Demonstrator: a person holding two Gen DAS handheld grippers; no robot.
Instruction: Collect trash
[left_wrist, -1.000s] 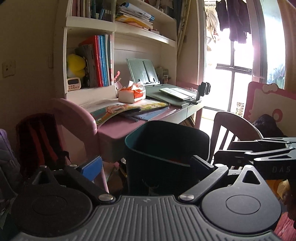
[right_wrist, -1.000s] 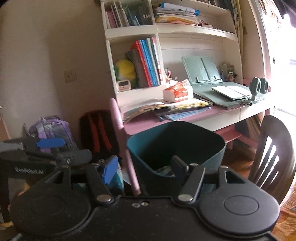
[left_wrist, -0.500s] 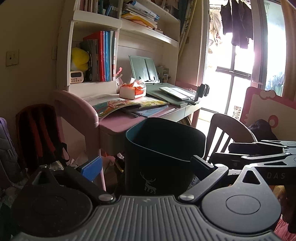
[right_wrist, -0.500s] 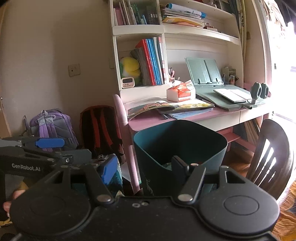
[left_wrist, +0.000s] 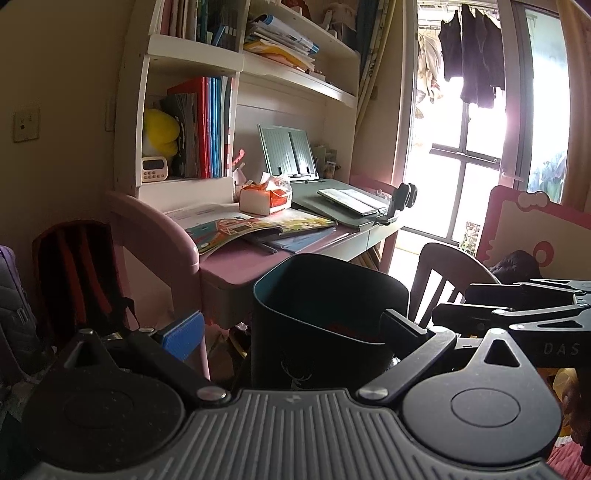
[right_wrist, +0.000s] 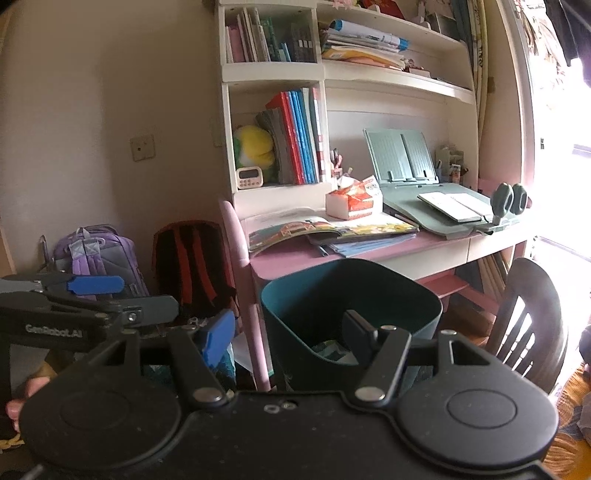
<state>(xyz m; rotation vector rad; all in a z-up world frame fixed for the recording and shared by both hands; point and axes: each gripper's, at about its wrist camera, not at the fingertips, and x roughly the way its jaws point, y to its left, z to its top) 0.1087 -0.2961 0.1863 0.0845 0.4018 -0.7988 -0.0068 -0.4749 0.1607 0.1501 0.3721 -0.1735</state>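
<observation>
Teal plastic forms the bin (right_wrist: 351, 317), which stands on the floor against the pink desk (right_wrist: 369, 254), directly ahead of both grippers. Scraps (right_wrist: 330, 349) already lie at its bottom, visible only from the right wrist. Left gripper (left_wrist: 291, 325) and right gripper (right_wrist: 286, 332) are both spread wide and carry nothing. Judged from this, each faces the bin as the drop point, free to fetch further trash; none is identifiable on the desk.

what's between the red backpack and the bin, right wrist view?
The desk's pink side panel stands between the red backpack and the bin. The right gripper's blue fingertip overlaps that gap in the foreground. Right wrist view shows it best.
</observation>
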